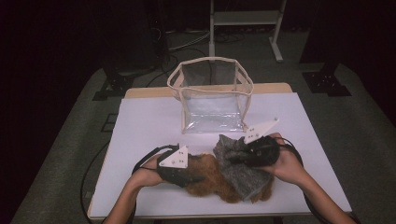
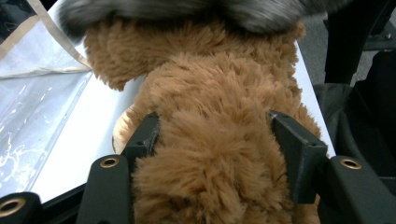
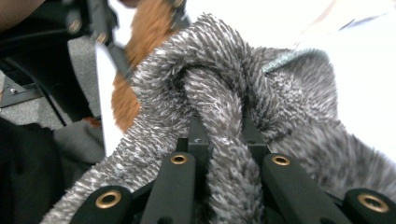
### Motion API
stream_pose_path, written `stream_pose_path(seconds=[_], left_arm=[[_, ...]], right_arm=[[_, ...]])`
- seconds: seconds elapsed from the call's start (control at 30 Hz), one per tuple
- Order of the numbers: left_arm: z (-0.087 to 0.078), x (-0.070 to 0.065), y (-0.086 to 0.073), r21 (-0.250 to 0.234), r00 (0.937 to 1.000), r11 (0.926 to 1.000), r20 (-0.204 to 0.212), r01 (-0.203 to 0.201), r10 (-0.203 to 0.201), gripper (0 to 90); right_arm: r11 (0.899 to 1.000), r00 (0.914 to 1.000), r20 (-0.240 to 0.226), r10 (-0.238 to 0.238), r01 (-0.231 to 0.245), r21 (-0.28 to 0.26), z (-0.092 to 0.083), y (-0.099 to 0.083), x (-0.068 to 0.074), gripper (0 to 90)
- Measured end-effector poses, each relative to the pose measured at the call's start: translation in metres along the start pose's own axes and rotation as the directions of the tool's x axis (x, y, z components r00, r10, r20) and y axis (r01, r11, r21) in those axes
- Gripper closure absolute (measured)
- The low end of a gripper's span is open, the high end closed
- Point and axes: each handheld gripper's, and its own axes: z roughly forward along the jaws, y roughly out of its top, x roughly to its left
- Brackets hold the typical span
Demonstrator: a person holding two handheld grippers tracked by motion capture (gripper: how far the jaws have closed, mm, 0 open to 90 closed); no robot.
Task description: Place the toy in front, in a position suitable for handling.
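A brown furry plush [image 1: 210, 179] lies on the white table [image 1: 149, 121] near the front edge. A grey fuzzy cloth [image 1: 245, 179] is draped over its right part. My left gripper [image 1: 196, 176] comes in from the left; in the left gripper view its jaws press on both sides of the brown plush [image 2: 210, 74], and my left gripper [image 2: 215, 130] is shut on it. My right gripper [image 1: 232, 158] comes in from the right, shut on a raised fold of the grey cloth [image 3: 299, 93], which runs between its jaws at my right gripper [image 3: 219, 126].
A clear plastic bag [image 1: 212, 93] with cream trim stands open at the back middle of the table. Its side lies to the left in the left gripper view [image 2: 32, 102]. White table surface spreads to the left and right of the hands.
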Motion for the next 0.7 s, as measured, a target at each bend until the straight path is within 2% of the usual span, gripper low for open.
stream_pose_path(seconds=[0.13, 0.17, 0.23, 0.3, 0.33, 0.5, 0.6, 0.7], left_arm=[[-0.001, -0.002, 0.000, 0.004, 0.9998, 0.9998, 0.006, -0.019, 0.019, 41.6], [-0.001, -0.002, 0.000, 0.004, 0.9998, 0.9998, 0.006, -0.019, 0.019, 41.6], [-0.002, -0.002, -0.001, 0.000, 0.9998, 0.9999, 0.010, -0.017, 0.017, 41.4], [-0.002, -0.002, -0.001, -0.001, 0.9998, 0.9999, 0.012, -0.015, 0.015, 41.2], [-0.001, -0.002, -0.001, -0.001, 0.9998, 0.9999, 0.013, -0.014, 0.014, 41.0], [0.000, -0.001, 0.000, -0.001, 0.9998, 0.9999, 0.009, -0.015, 0.015, 40.9], [0.000, -0.001, 0.000, -0.001, 0.9999, 0.9999, 0.007, -0.014, 0.014, 40.9], [0.000, -0.001, -0.001, -0.001, 0.9999, 0.9999, 0.011, -0.011, 0.011, 40.8]], right_arm=[[1.000, 0.9999, 0.011, 0.007, -0.008, 0.025, 0.011, 0.016, -0.020, 79.0], [1.000, 0.9999, 0.011, 0.007, -0.008, 0.025, 0.011, 0.016, -0.020, 79.0], [0.998, 0.9986, 0.022, 0.048, -0.049, 0.038, 0.016, 0.015, -0.035, 78.9], [0.997, 0.9978, 0.030, 0.059, -0.060, 0.042, 0.016, 0.014, -0.039, 78.9], [0.996, 0.9965, 0.018, 0.082, -0.082, 0.028, 0.013, 0.012, -0.040, 79.0], [1.000, 0.9996, -0.013, 0.024, -0.024, 0.005, 0.013, 0.026, -0.023, 79.0], [1.000, 0.9984, -0.053, -0.020, 0.021, 0.006, 0.024, 0.039, -0.010, 78.9], [0.999, 0.9965, -0.074, -0.039, 0.040, 0.010, 0.033, 0.043, -0.005, 78.9]])
